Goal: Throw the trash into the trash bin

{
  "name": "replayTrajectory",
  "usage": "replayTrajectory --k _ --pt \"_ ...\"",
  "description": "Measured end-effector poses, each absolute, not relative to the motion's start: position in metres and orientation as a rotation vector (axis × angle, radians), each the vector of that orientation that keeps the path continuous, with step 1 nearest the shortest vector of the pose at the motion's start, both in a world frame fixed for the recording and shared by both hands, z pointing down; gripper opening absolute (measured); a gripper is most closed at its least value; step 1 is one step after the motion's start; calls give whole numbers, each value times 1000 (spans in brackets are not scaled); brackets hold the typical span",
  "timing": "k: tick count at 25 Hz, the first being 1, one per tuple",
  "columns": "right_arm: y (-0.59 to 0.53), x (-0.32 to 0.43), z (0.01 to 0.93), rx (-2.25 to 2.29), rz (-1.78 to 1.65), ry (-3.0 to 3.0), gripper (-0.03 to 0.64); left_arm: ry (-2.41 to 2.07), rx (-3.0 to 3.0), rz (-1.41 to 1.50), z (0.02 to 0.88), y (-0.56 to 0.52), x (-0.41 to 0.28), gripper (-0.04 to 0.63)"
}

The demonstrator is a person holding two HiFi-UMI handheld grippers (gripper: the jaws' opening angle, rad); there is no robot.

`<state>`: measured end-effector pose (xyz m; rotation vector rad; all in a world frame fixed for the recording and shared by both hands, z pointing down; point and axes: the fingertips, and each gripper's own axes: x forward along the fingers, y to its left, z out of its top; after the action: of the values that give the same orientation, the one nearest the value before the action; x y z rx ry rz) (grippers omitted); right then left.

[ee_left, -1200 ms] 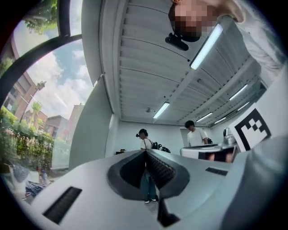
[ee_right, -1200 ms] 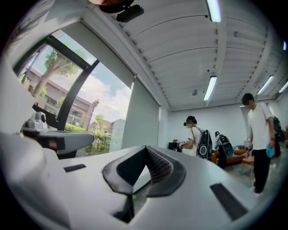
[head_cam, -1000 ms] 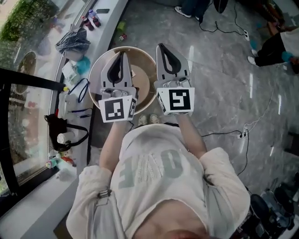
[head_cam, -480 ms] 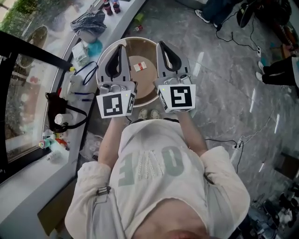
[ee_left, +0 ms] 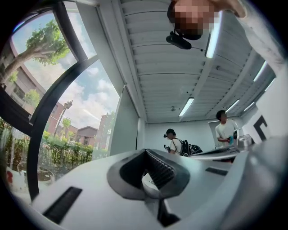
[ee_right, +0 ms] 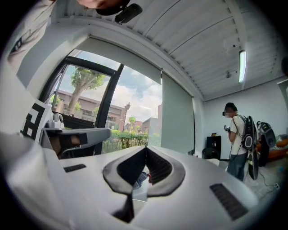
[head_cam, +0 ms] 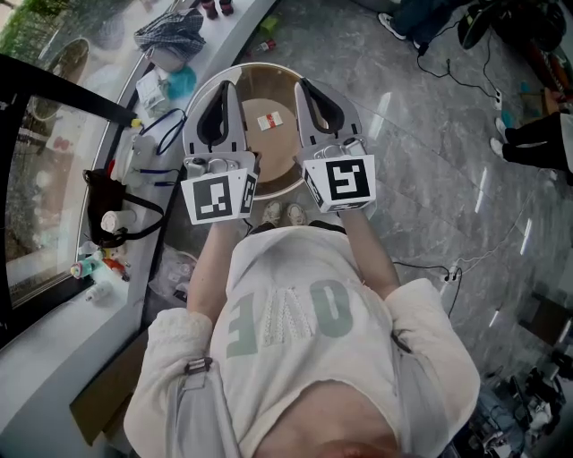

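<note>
A round trash bin (head_cam: pixel 269 65) with a pale rim and brown inside stands on the grey floor just ahead of the person's feet. A small white and red scrap of trash (head_cam: pixel 270 120) lies on its bottom. My left gripper (head_cam: pixel 226 87) hangs over the bin's left half, shut with nothing between its jaws. My right gripper (head_cam: pixel 307 85) hangs over the right half, also shut and empty. In the left gripper view the left gripper's (ee_left: pixel 145 152) tips meet against the room behind. In the right gripper view the right gripper's (ee_right: pixel 146 148) tips meet as well.
A window ledge at the left carries a black bag (head_cam: pixel 107 210), a striped cloth (head_cam: pixel 170 34) and small bottles (head_cam: pixel 215 7). Cables (head_cam: pixel 430 268) run over the floor at right. Other people stand further off (head_cam: pixel 537 143), one with a backpack (ee_right: pixel 236 134).
Both grippers have shifted over the bin, which now lies more squarely beneath them. The scrap in the bin now shows between them. Both jaws stay shut.
</note>
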<state>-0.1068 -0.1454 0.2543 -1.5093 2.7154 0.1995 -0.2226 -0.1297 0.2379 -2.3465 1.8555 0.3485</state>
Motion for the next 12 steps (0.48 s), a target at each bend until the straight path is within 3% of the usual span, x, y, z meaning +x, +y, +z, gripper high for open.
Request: replayTrajectory --k 6,8,9,12 --pt "-171 -125 299 -1363 180 2931 28 1956 -2346 307 269 -139 -245 12" --pt "-187 -132 333 -1298 145 3048 199 1996 -2355 278 288 -141 -253 11" --pt "-196 -135 353 -1258 118 3111 244 2013 -2357 262 300 -143 -257 12" --pt "-225 -155 425 -1060 94 3350 287 2067 -2339 229 337 -153 -274 12"
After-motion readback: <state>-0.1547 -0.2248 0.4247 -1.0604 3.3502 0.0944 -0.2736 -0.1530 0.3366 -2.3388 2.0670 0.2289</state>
